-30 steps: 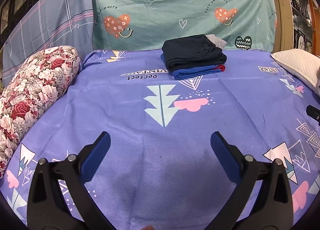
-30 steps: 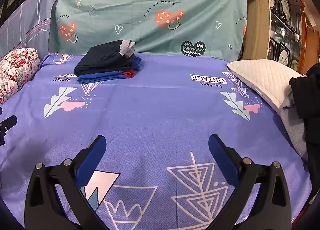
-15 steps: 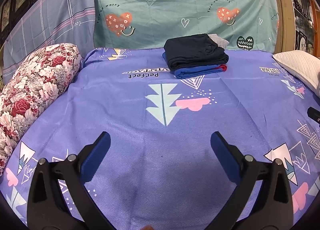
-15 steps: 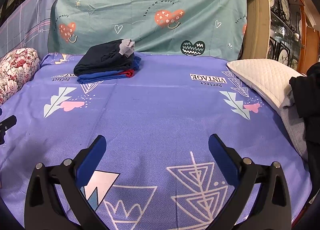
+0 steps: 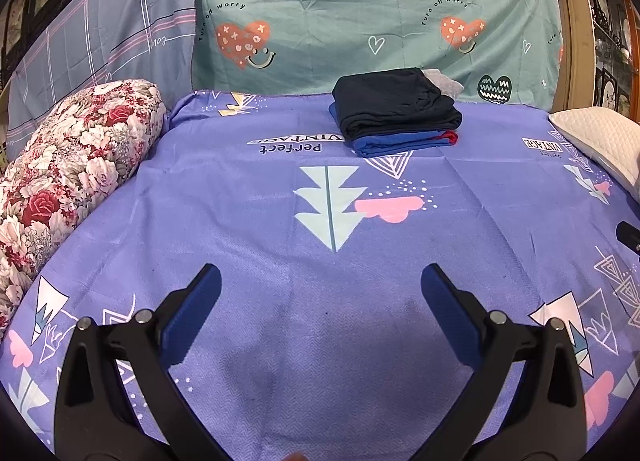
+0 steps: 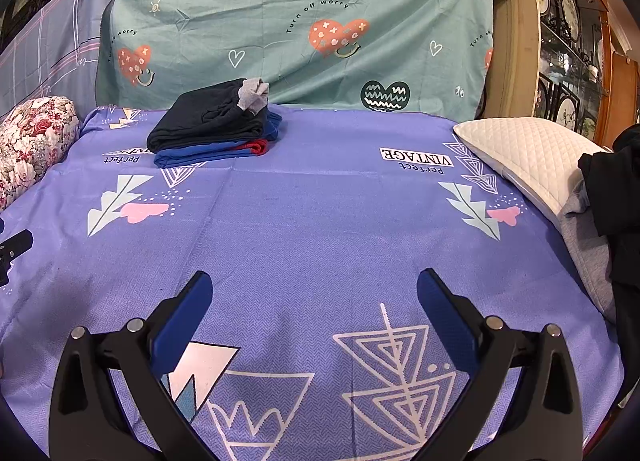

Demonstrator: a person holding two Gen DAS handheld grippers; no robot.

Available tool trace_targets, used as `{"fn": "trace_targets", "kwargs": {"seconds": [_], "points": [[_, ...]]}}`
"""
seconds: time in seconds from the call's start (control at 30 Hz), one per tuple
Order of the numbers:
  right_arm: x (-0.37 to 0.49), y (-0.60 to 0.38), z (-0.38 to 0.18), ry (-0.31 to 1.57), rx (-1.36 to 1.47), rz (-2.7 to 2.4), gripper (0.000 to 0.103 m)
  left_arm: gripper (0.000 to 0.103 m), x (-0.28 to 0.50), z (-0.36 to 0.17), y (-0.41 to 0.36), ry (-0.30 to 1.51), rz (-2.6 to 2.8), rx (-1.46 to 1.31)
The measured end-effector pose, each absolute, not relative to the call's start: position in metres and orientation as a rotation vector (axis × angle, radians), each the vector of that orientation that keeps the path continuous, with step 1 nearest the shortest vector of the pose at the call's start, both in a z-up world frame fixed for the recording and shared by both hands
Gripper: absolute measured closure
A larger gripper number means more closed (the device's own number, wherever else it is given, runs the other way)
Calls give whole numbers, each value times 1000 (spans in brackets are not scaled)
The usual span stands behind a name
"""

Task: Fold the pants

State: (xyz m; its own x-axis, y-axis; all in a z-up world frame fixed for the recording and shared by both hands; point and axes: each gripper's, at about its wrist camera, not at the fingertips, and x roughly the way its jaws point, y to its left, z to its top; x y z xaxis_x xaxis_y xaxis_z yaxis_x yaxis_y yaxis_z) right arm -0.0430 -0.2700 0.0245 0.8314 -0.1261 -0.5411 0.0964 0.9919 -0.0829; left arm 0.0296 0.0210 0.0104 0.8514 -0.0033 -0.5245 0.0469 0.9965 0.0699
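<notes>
A stack of folded clothes (image 5: pixel 396 111) lies at the far side of the bed: dark navy pants on top, blue and red pieces under it, a grey bit behind. It also shows in the right wrist view (image 6: pixel 214 125). My left gripper (image 5: pixel 320 285) is open and empty, low over the purple sheet (image 5: pixel 280 201), well short of the stack. My right gripper (image 6: pixel 314 289) is open and empty over the sheet's near part (image 6: pixel 320 221). A dark garment (image 6: pixel 612 189) and grey cloth (image 6: pixel 584 237) lie at the right edge.
A floral bolster (image 5: pixel 60 173) lies along the left side. A white quilted pillow (image 6: pixel 528 157) lies at the right. A teal heart-print cloth (image 5: pixel 376 21) hangs behind the bed. A wooden cabinet (image 6: pixel 568 41) stands at far right.
The left wrist view has shifted slightly, so the stack and bolster sit a little further right. Both grippers stay open. The right view is nearly unchanged.
</notes>
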Motion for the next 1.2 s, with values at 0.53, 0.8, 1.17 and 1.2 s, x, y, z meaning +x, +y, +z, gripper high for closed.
{"fn": "trace_targets", "kwargs": {"seconds": [0.53, 0.8, 1.17, 1.2], "points": [[-43, -270, 24, 577, -51, -120, 1, 2, 30, 11, 21, 552, -31, 75], [-43, -271, 24, 577, -51, -119, 1, 2, 29, 10, 21, 553, -31, 70], [-43, -271, 24, 577, -51, -119, 1, 2, 29, 11, 22, 551, -27, 65], [-43, -271, 24, 577, -51, -119, 1, 2, 28, 11, 22, 551, -26, 64]]}}
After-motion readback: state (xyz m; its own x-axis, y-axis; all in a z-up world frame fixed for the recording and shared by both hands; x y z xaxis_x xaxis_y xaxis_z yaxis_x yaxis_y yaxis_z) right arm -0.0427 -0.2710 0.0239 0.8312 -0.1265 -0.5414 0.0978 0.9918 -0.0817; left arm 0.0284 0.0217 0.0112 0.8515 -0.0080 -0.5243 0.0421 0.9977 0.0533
